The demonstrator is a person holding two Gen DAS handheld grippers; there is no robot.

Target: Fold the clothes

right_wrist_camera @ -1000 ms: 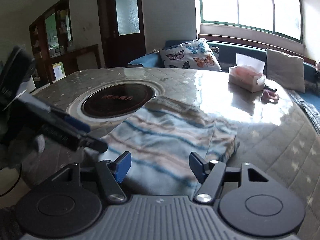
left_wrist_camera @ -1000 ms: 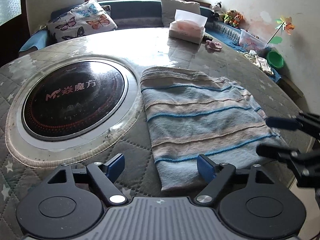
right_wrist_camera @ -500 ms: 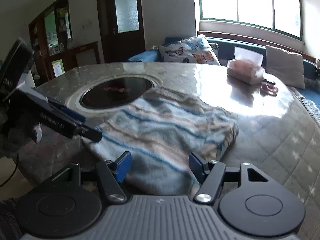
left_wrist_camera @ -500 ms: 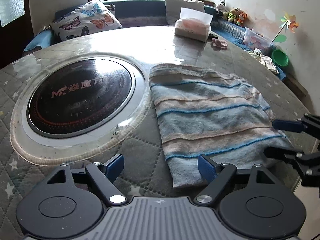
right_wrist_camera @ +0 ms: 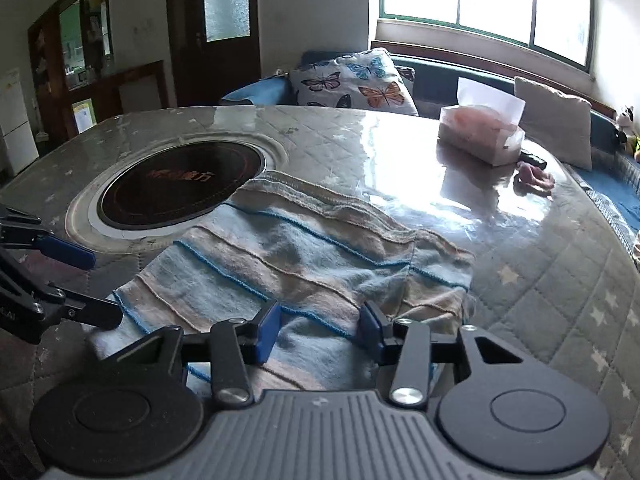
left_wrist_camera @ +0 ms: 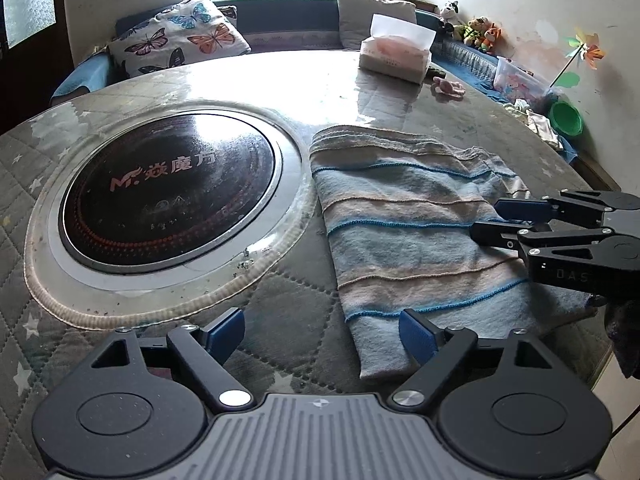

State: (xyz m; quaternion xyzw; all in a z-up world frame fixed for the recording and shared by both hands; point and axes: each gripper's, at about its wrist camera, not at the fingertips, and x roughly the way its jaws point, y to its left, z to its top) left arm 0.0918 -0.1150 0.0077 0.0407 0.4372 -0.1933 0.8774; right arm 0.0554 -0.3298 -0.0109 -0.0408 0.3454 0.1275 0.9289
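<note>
A blue and beige striped knit garment [left_wrist_camera: 408, 232] lies folded flat on the round table, right of the hob. My left gripper [left_wrist_camera: 320, 330] stands open wide at the garment's near left corner, its right finger over the cloth edge, its left finger over the quilted cover. Nothing is pinched in it. My right gripper [right_wrist_camera: 319, 320] reaches over the garment's [right_wrist_camera: 304, 256] near right edge with its jaws closing and cloth lying between the fingers; the pads do not visibly press. In the left wrist view the right gripper [left_wrist_camera: 490, 220] hovers over the cloth's right side.
A round black induction hob [left_wrist_camera: 168, 196] is set into the table [left_wrist_camera: 280, 92] on the left. A tissue box [left_wrist_camera: 394, 58] and a small pink item [left_wrist_camera: 450, 88] sit at the far side. A bench with a butterfly pillow [left_wrist_camera: 180, 40] runs behind. The table's edge is close on the right.
The right gripper has moved in over the garment's edge and its jaws have narrowed. The left gripper has stayed about where it was, still open.
</note>
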